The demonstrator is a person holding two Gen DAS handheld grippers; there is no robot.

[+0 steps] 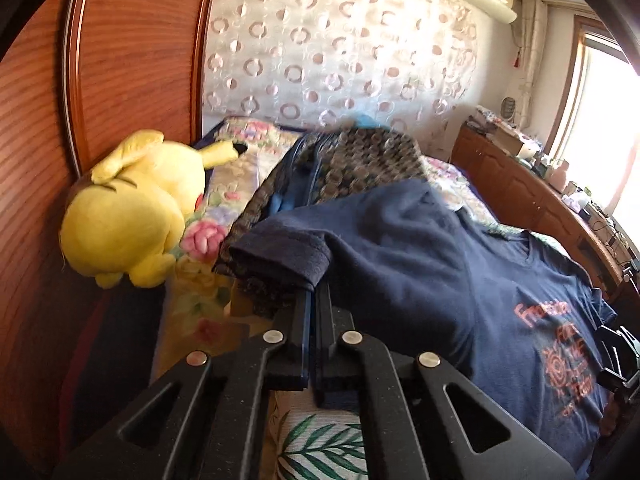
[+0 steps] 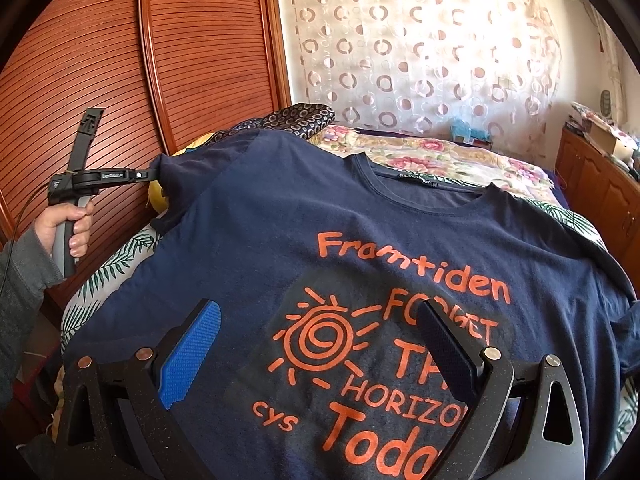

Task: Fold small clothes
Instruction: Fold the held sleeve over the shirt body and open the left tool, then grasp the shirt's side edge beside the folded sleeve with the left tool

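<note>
A navy T-shirt (image 2: 280,240) with orange print lies face up on the bed; it also shows in the left wrist view (image 1: 440,260). My left gripper (image 1: 314,292) is shut on the shirt's left sleeve (image 1: 288,252) and holds it lifted off the bed. In the right wrist view the left gripper (image 2: 150,175) pinches that sleeve at the shirt's far left. My right gripper (image 2: 320,320) is open and empty, hovering over the printed chest, its blue pad (image 2: 192,356) at the left.
A yellow plush toy (image 1: 132,208) sits at the left against the wooden wardrobe (image 2: 120,80). A patterned dark garment (image 1: 352,160) lies behind the shirt on the floral bedspread (image 2: 440,152). A wooden cabinet (image 1: 520,184) stands at the right, under the window.
</note>
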